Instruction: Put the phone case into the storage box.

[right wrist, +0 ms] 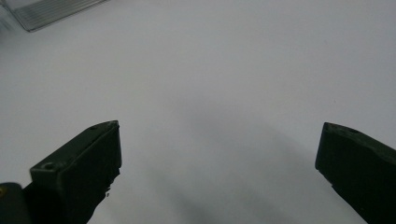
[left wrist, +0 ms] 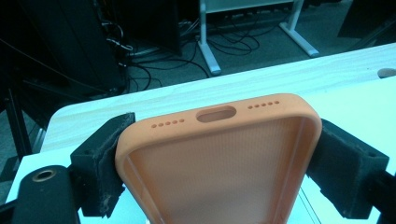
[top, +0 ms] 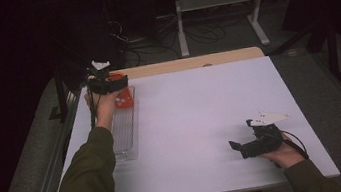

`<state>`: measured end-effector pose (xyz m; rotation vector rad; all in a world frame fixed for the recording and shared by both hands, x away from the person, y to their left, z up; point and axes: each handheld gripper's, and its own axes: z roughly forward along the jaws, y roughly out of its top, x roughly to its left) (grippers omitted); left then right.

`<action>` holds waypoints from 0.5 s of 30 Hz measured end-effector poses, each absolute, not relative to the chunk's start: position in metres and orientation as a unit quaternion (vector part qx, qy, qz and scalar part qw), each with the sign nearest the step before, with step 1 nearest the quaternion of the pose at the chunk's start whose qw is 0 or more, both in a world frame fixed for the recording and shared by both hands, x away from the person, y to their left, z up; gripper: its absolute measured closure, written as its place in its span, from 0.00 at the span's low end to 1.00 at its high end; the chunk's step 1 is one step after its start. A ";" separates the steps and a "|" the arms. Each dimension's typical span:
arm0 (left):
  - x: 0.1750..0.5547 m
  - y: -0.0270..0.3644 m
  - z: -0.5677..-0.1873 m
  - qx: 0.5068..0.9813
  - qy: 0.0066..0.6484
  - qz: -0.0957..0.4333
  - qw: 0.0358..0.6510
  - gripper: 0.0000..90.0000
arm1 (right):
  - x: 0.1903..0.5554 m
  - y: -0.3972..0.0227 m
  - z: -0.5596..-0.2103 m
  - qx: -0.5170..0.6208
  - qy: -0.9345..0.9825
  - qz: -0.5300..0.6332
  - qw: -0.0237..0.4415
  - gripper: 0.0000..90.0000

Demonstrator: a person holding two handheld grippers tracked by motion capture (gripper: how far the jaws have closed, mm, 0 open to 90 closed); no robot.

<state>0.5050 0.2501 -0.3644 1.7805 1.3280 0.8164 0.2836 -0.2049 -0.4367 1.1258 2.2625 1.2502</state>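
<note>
Left gripper view shows my left claw (left wrist: 219,154) clamped across the orange case (left wrist: 219,172). I should lower it level into the tray (top: 125,132). Right claw (right wrist: 219,154) is wide open, empty.

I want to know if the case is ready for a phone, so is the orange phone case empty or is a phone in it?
Empty. In the left gripper view the orange phone case shows its bare textured inner face, with no phone inside, clamped across its sides by the left hand-held gripper.
</note>
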 end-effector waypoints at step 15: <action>0.521 0.248 -0.368 0.709 0.508 0.326 0.365 0.15 | 0.283 -0.206 -0.437 0.394 0.791 0.439 0.162 0.00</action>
